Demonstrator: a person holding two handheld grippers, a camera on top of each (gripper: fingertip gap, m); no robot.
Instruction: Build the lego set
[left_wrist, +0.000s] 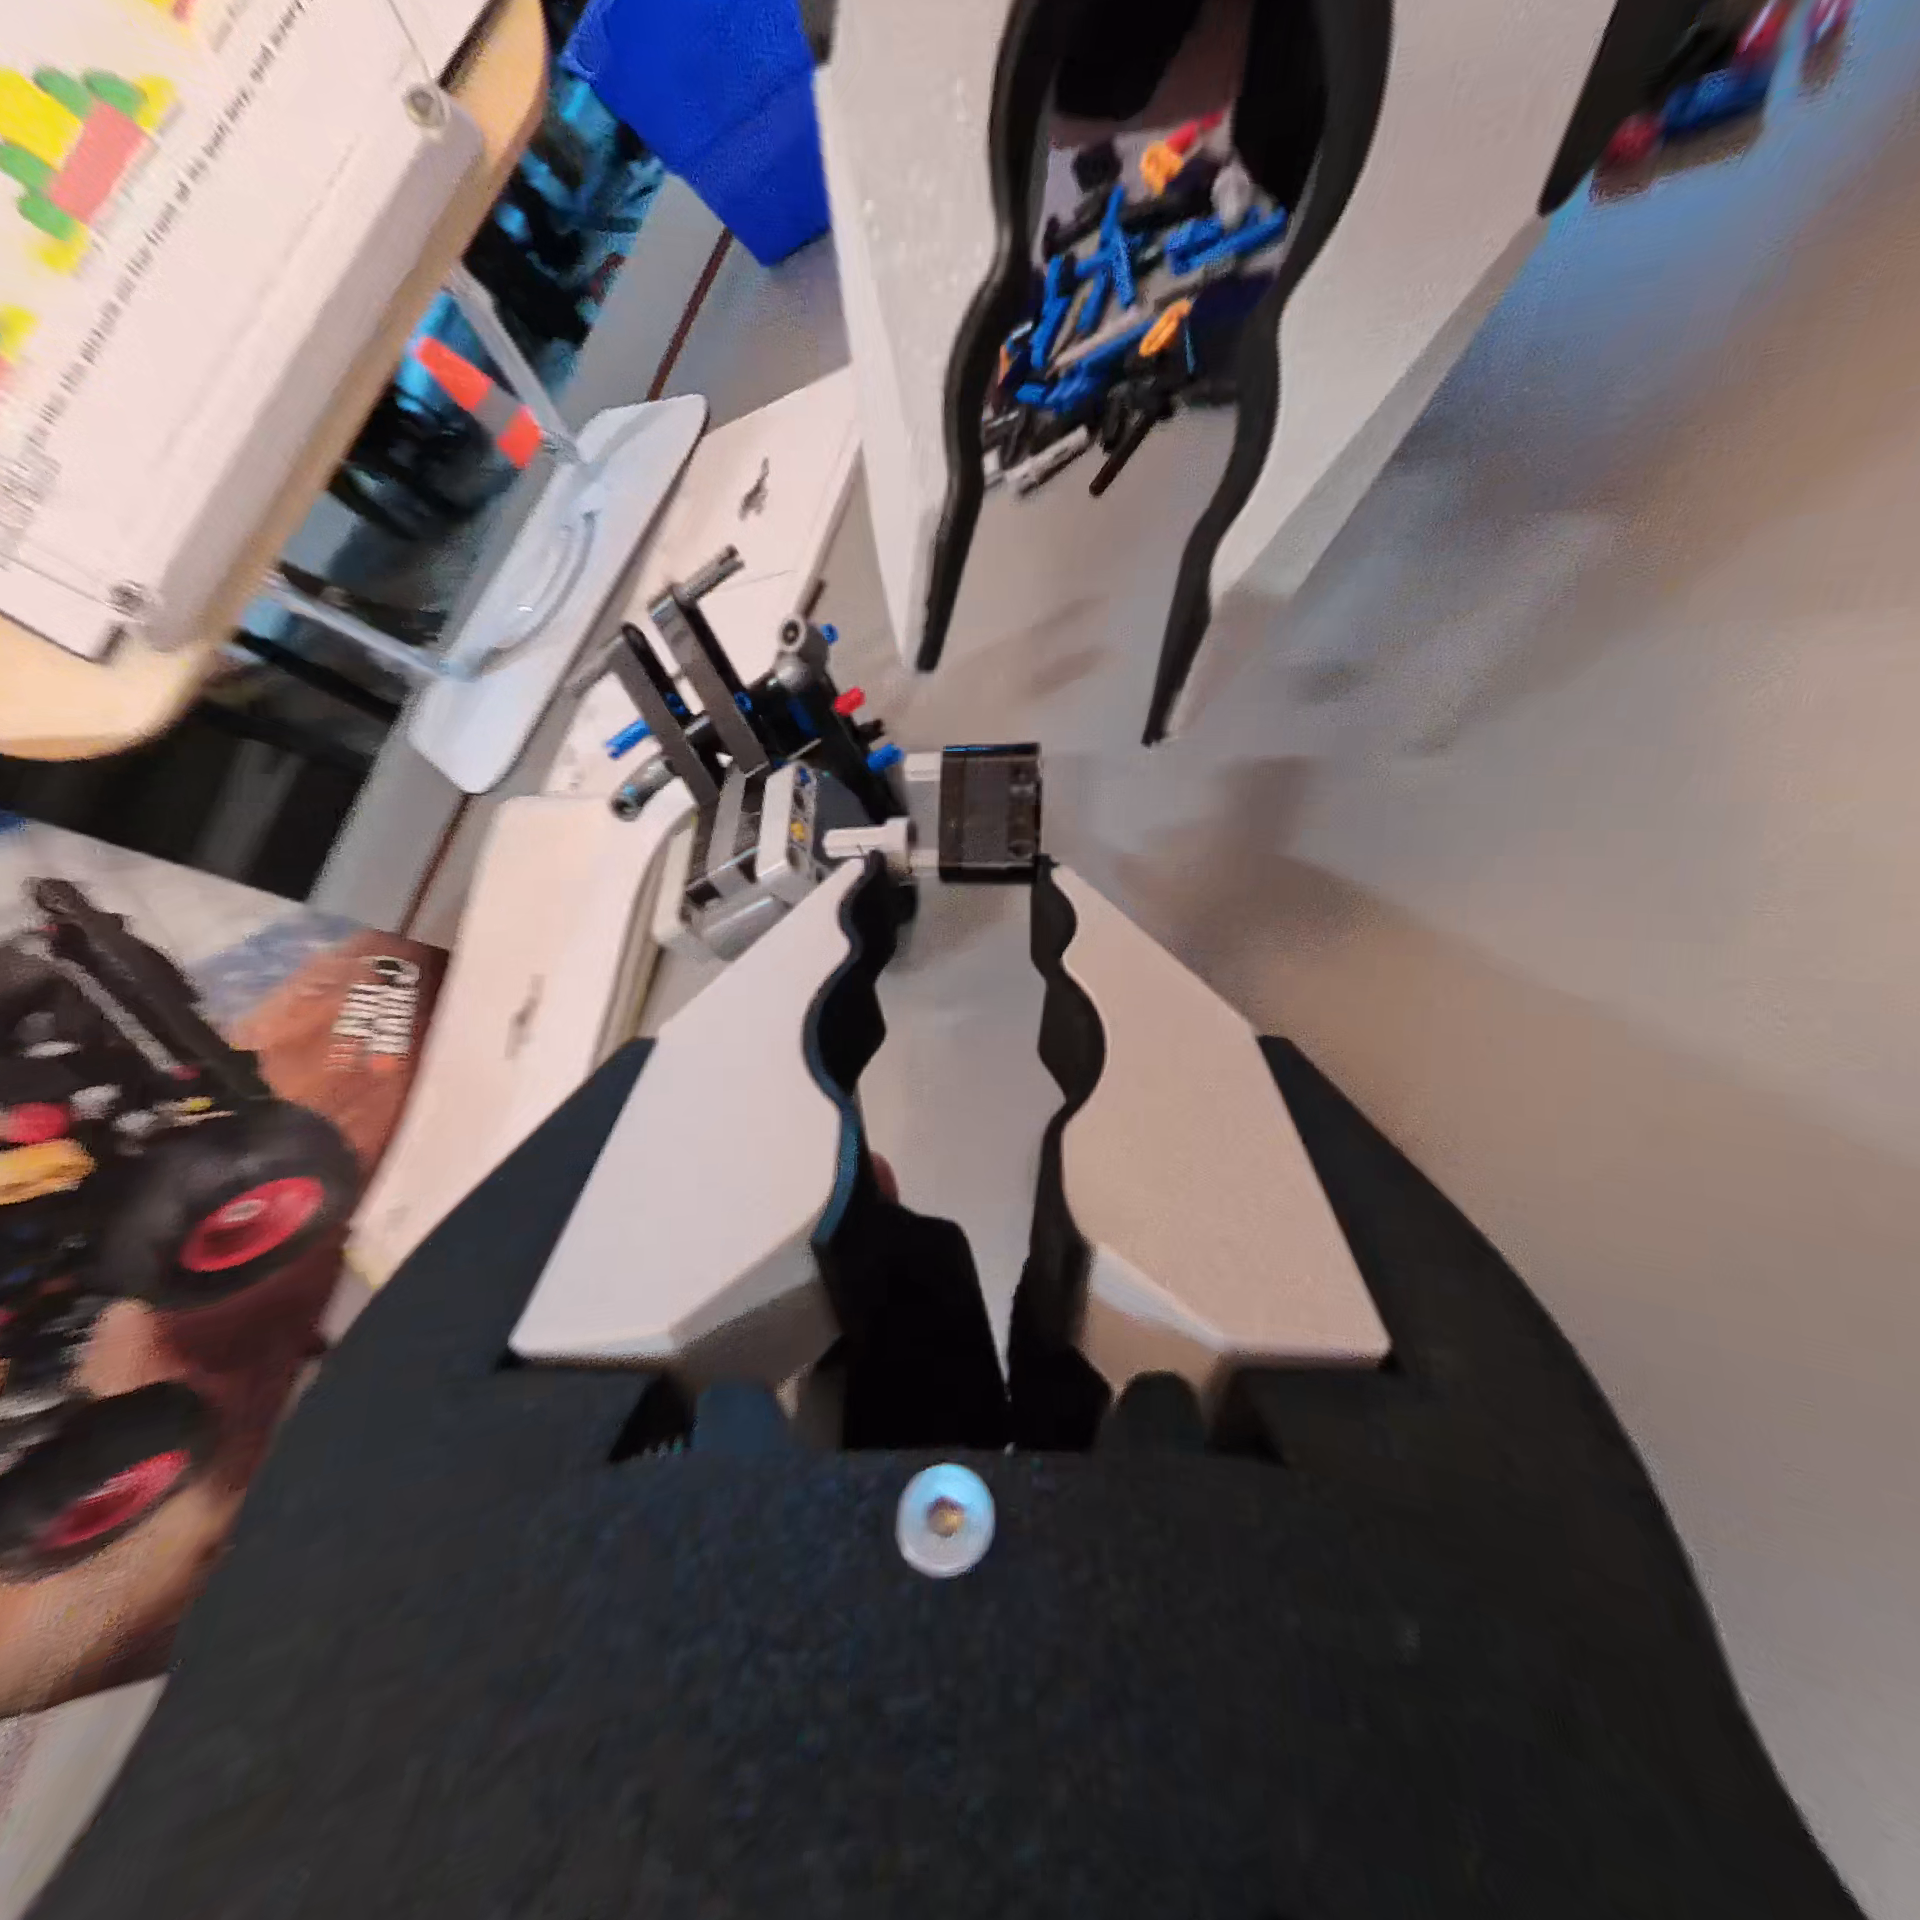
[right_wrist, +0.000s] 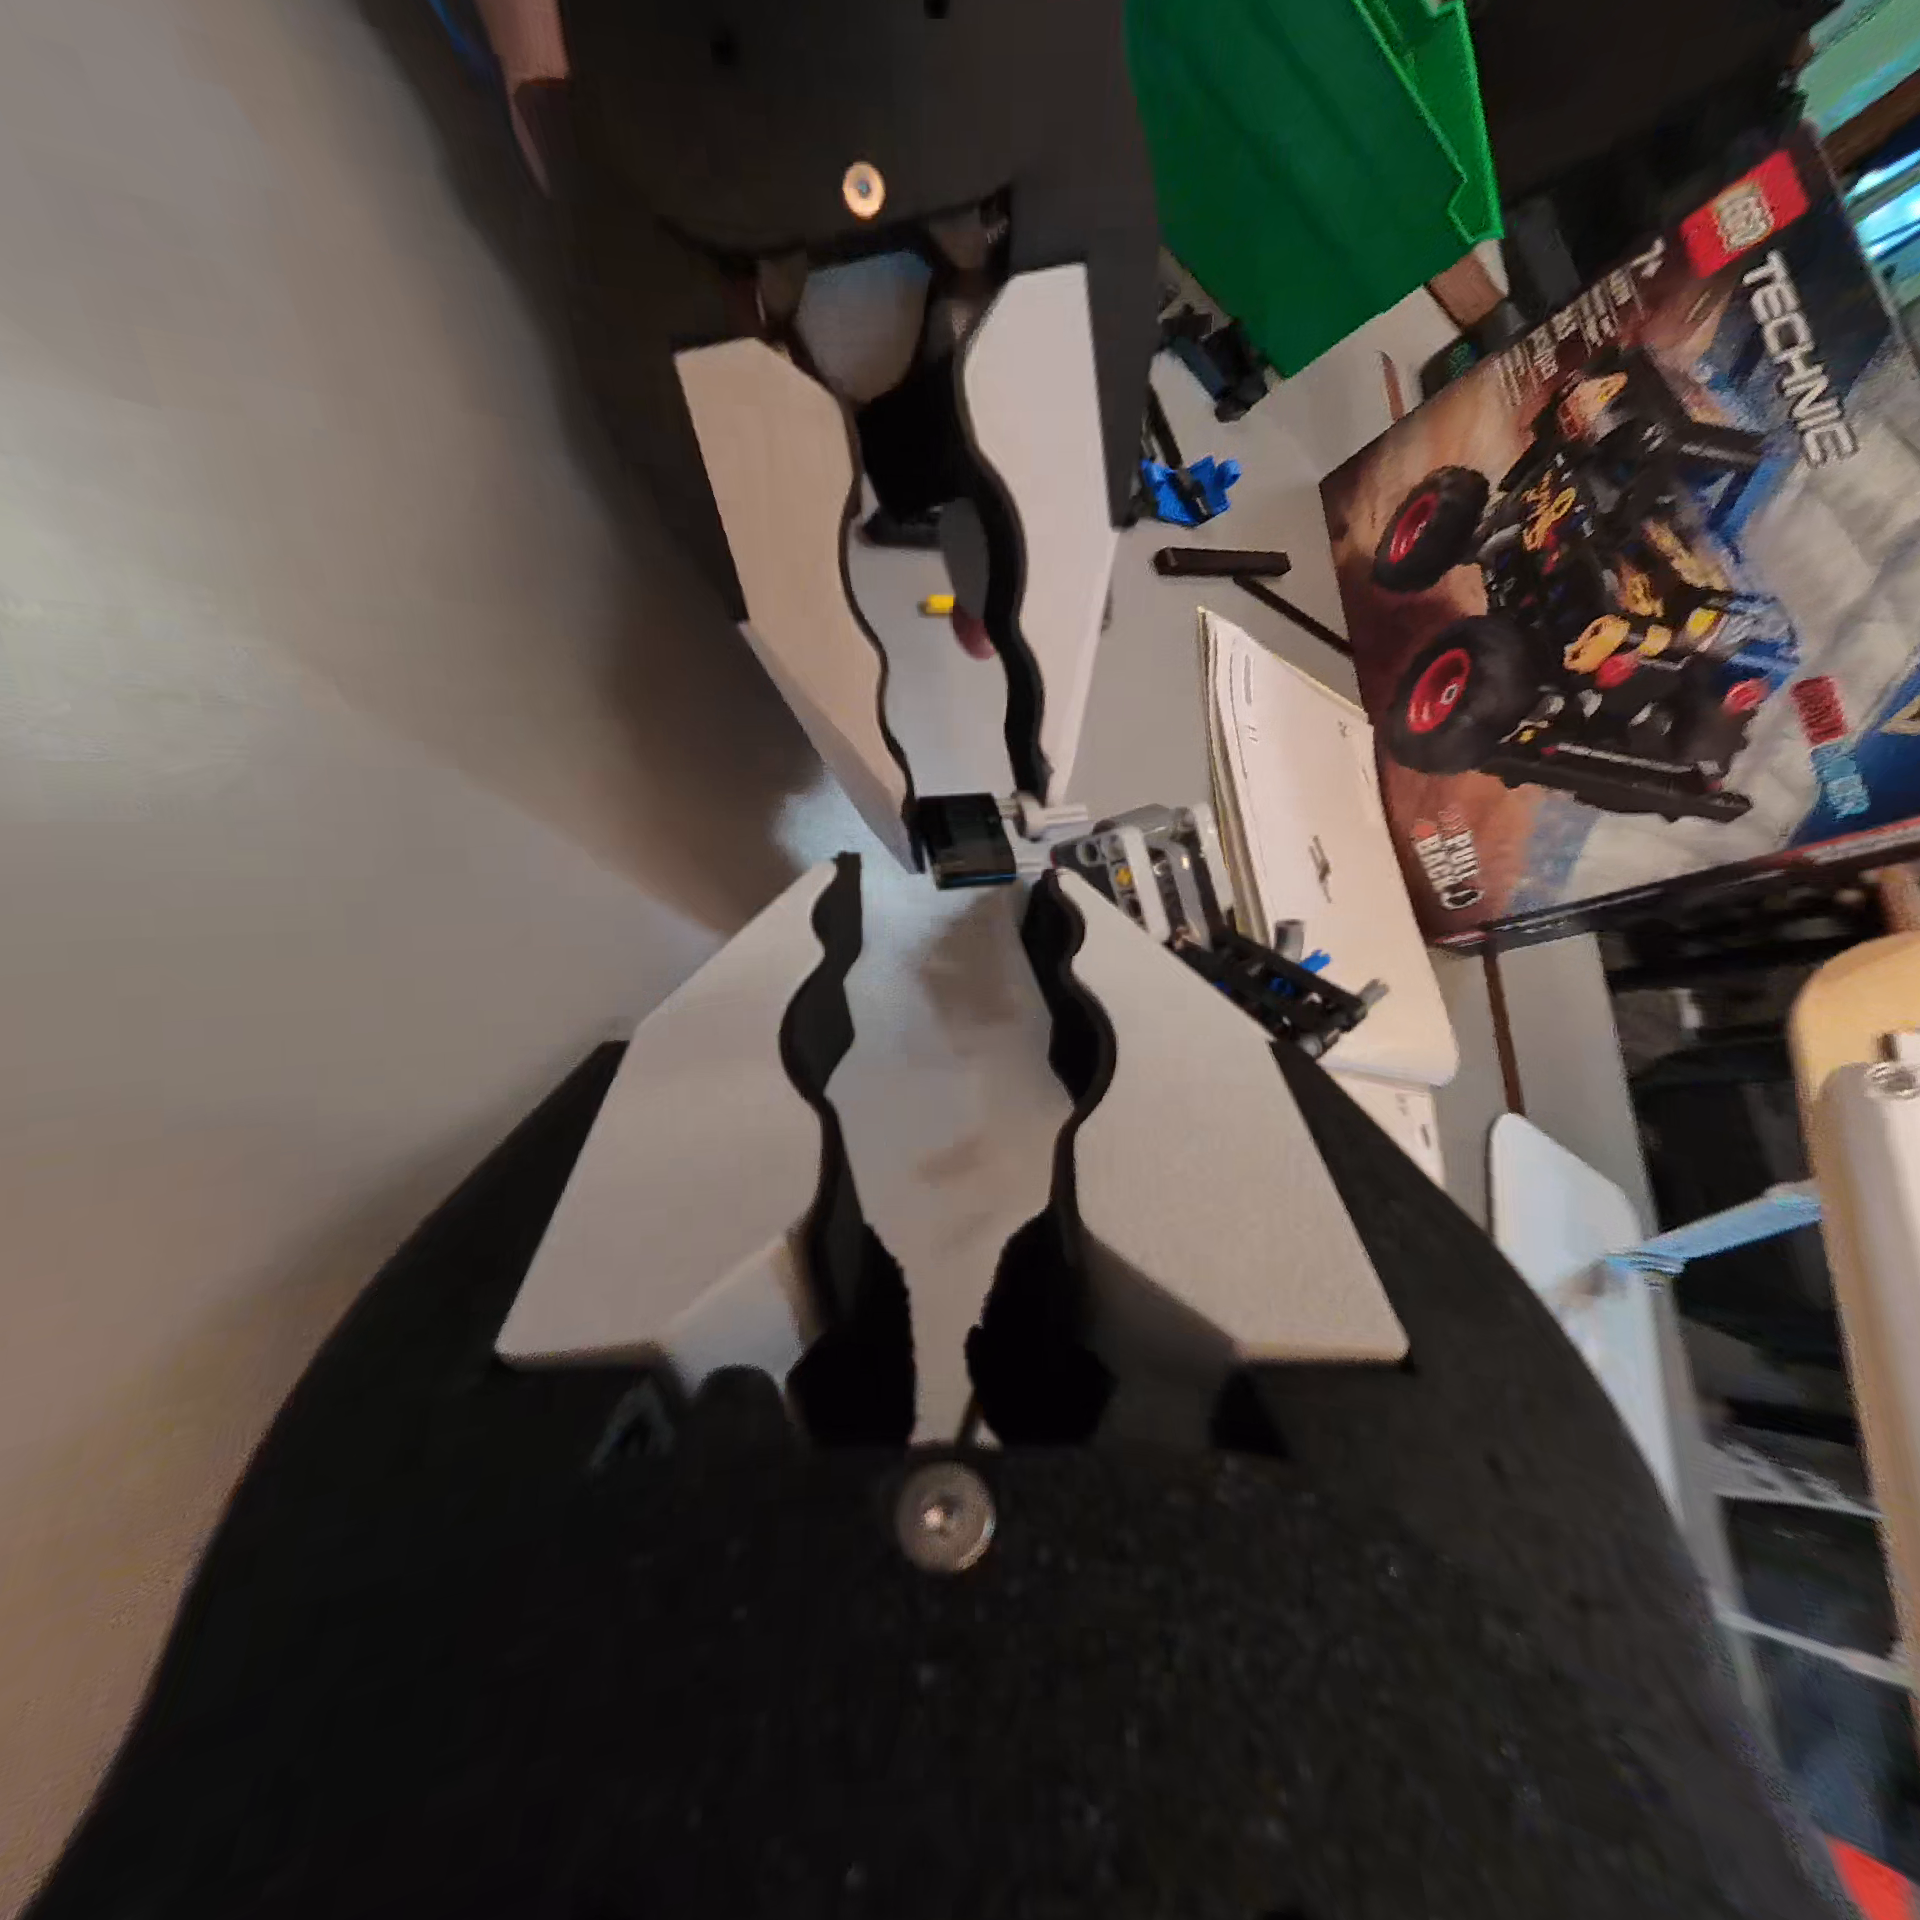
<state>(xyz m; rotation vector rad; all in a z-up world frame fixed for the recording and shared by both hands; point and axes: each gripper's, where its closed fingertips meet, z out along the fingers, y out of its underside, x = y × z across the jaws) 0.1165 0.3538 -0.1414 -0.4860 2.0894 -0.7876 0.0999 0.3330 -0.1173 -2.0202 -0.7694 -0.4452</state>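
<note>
While both views were blurred at the edges, we could still read the centre of each. The left gripper had its tips clamped on a small black block with a pale grey pin end; the right wrist view showed the same block pinched between that gripper's two tips. The block sat against the grey end of a partly built chassis, which lay across an open manual. We could not tell whether block and chassis were already joined. In the right wrist view the right finger hid part of the chassis.

The right gripper stood at a narrow gap with nothing between its tips, just short of the block. In the left wrist view it hung above, and its fingers framed a pile of loose parts, mostly blue and black with some orange; we could not count them.

Counts: two grippers, one block, one chassis, one manual, one set box, cut off at the frame edge. We also noted one green bin and one blue bin, both cropped. One small yellow piece and one blue piece lay apart on the table. A stand with a printed card was too blurred to make out.
</note>
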